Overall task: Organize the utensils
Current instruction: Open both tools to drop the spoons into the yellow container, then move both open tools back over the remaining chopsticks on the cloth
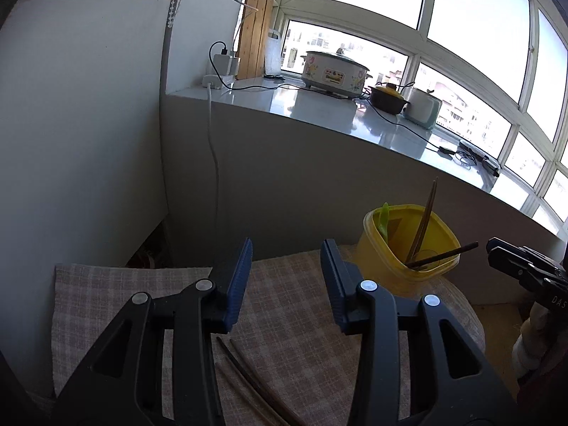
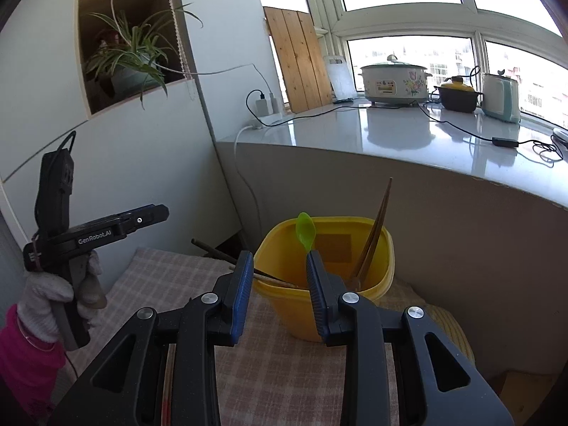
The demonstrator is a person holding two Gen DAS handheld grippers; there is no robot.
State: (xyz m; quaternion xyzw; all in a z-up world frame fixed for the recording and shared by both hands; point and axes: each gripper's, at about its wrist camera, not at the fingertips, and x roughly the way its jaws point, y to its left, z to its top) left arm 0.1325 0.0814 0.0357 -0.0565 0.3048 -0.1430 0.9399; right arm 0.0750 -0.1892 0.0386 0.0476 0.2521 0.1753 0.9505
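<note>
A yellow tub (image 1: 436, 245) (image 2: 277, 266) stands on a checked cloth (image 1: 287, 305) (image 2: 284, 348). In it are a green spoon (image 1: 384, 220) (image 2: 306, 230) and several brown chopsticks (image 1: 424, 220) (image 2: 376, 227), one leaning over the rim (image 1: 443, 255) (image 2: 213, 252). Two more chopsticks (image 1: 255, 383) lie on the cloth under my left gripper (image 1: 287, 255), which is open and empty above the cloth, left of the tub. My right gripper (image 2: 279, 266) is open and empty just in front of the tub. It also shows at the right edge of the left wrist view (image 1: 525, 266).
A white counter (image 1: 319, 106) (image 2: 408, 135) behind holds a cooker (image 1: 335, 72) (image 2: 394, 83), a dark pot (image 1: 387, 101) (image 2: 456, 96), a kettle (image 2: 500, 101), cables and a wooden board (image 1: 254, 25) (image 2: 298, 60). A white cabinet (image 1: 78, 124) with a plant (image 2: 131, 56) stands at left.
</note>
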